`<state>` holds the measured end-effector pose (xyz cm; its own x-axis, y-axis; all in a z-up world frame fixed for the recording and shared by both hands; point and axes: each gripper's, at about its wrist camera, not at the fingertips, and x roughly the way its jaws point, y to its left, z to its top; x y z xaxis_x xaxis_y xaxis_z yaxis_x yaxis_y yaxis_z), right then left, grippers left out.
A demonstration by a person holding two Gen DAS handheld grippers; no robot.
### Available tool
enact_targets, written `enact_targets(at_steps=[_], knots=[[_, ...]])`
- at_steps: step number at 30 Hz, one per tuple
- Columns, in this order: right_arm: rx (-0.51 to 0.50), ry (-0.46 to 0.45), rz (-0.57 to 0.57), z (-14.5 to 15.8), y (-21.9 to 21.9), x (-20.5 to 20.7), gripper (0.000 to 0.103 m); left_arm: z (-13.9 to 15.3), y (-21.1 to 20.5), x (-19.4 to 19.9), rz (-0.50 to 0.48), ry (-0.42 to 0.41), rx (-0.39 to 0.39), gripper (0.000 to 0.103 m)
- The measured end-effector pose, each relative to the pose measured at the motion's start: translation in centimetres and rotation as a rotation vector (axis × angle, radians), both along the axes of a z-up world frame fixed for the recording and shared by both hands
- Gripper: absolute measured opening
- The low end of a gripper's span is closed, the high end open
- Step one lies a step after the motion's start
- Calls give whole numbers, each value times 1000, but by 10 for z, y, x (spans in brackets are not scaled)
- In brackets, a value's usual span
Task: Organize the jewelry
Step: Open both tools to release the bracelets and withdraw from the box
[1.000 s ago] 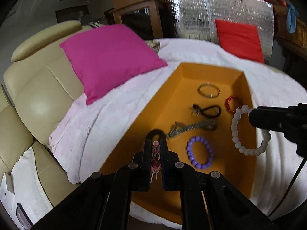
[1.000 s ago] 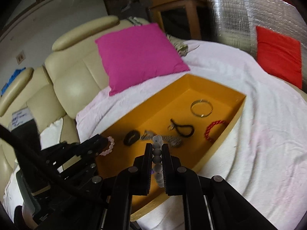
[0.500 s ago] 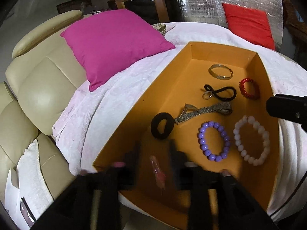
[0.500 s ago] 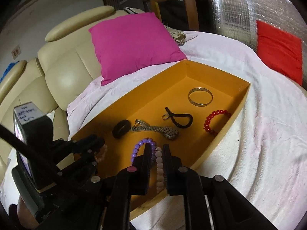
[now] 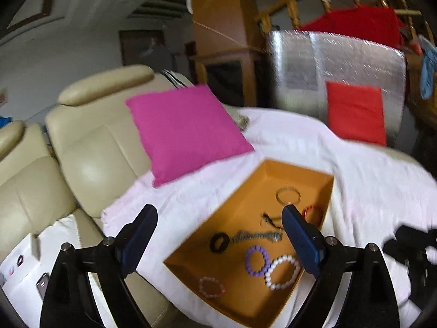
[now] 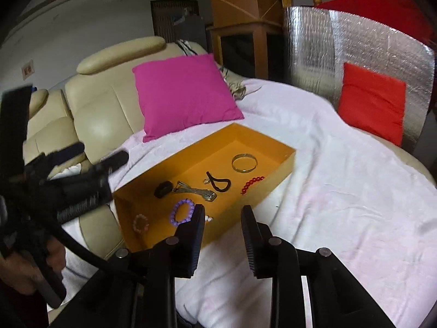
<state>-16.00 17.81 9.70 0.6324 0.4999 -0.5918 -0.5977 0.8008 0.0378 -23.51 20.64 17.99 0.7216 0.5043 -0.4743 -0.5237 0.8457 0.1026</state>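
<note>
Here, nearest first, with the orange tray as the landmark.

Left gripper (image 5: 220, 239): jaws spread very wide, nothing between them; it hangs above the tray's near-left corner and the sofa edge. The right wrist view shows it from the side (image 6: 90, 161), blurred, left of the tray.

Right gripper (image 6: 222, 220): jaws parted to a moderate gap and empty, just in front of the tray's near wall. In the left wrist view it is only a dark blur right of the tray.

Orange tray (image 6: 284, 170): sits on the white blanket (image 6: 341, 191), all the jewelry inside it.

Pink bead bracelet (image 5: 211, 286): at the tray's near end; also seen in the right view (image 6: 140, 222).

White bead bracelet (image 5: 282, 272): whole in the left view, beside the purple one; in the right view almost wholly hidden behind a finger.

Purple bead bracelet (image 6: 181, 211): near end, just past the pink one.

Black hair tie (image 6: 163, 188): mid-tray, touching the metal watch (image 6: 200, 192).

Black cord loop (image 6: 220, 183): past the watch; partly behind a finger in the left view.

Red bead bracelet (image 6: 252, 183): against the tray's right wall.

Gold bangle (image 6: 244, 162): toward the tray's far end.

Magenta pillow (image 6: 183, 95): beyond the tray's far-left side, leaning on the cream sofa (image 6: 101, 114).

Red cushion (image 6: 372, 102): well beyond the tray, against a silver foil panel (image 6: 355, 41).
</note>
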Motion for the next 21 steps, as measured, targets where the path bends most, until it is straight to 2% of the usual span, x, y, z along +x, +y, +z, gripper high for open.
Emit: enact_targets(at_steps=[2, 7, 12, 17, 21], knots=[[-16, -27, -5, 8, -8, -13, 31, 11, -6, -7, 34, -11, 9, 93], [11, -63, 27, 25, -23, -40, 31, 25, -25, -31, 133, -46, 132, 94], [21, -77, 38, 32, -19, -54, 31, 26, -29, -49, 137, -3, 131, 94], [39, -52, 7, 30, -17, -58, 31, 28, -31, -73, 166, -6, 120, 94], [33, -22, -9, 28, -10, -60, 31, 25, -32, -77, 144, 38, 120, 94]])
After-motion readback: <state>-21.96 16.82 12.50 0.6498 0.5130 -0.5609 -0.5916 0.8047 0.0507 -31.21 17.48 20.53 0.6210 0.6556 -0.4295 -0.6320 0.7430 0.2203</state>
